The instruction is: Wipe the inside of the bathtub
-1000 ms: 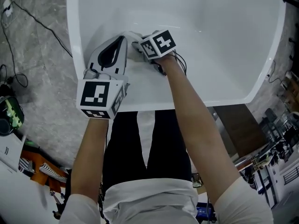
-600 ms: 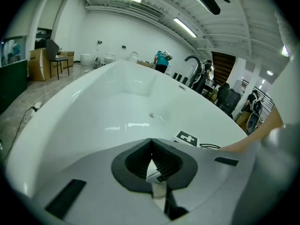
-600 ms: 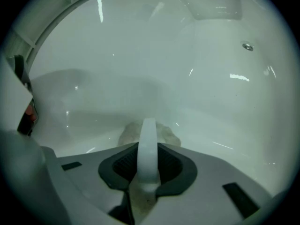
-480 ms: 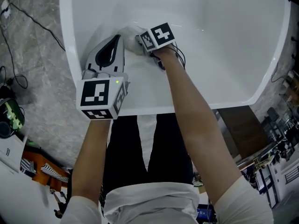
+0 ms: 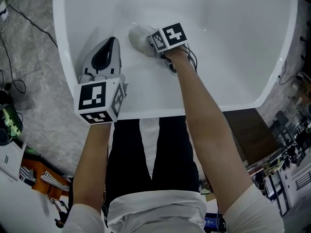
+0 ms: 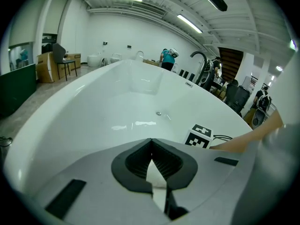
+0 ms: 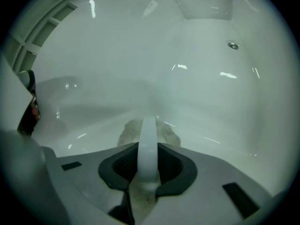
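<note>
Right tool (image 5: 148,43) grips cloth (image 5: 137,37) against glossy white bathtub (image 5: 218,57) interior; left tool (image 5: 111,41) closed nearby.

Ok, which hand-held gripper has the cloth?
The right hand-held gripper, jaws shut on the cloth inside the tub; the left hand-held gripper holds nothing.

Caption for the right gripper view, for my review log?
Right gripper, jaws shut on the white strip of a pad, holds it against the bathtub inner wall.
</note>
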{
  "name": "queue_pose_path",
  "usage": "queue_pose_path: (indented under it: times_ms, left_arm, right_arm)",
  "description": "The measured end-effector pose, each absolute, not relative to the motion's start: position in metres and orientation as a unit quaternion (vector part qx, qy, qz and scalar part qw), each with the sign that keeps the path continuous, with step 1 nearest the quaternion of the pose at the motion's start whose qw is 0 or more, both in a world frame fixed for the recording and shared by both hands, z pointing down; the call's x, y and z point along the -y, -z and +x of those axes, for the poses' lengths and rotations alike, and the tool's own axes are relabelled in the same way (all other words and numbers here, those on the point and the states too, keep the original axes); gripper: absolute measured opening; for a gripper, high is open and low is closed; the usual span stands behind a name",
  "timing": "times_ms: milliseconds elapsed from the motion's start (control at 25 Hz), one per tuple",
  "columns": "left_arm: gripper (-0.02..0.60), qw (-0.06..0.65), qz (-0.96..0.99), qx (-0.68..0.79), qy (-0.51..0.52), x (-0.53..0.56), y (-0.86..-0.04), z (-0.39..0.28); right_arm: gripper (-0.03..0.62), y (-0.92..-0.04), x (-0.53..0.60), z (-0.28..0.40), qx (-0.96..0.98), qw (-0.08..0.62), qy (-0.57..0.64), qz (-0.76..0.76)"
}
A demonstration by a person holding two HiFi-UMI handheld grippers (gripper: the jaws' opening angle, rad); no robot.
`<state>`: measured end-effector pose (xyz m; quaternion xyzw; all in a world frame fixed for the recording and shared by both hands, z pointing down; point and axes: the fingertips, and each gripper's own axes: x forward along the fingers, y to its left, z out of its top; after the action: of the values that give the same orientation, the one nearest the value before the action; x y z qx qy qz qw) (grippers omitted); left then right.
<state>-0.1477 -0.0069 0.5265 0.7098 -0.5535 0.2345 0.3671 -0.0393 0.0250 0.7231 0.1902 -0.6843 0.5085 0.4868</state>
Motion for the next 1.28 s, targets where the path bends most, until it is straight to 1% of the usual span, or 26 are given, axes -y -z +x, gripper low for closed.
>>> queue_pose_path:
  times_ms: [680, 1280]
  left_arm:
    - [0.006, 0.362, 0.723, 0.536, -0.245, 0.011, -0.537, -0.087]
    - [0.006, 0.363, 0.744, 0.502, -0.250, 0.020, -0.545, -0.012]
  right_arm:
    - [0.098, -0.719, -0.018, 0.061, 0.668, 0.504, -0.501, 0.221]
    - [0.098, -0.713, -0.011, 0.178, 0.642, 0.515, -0.504, 0.262]
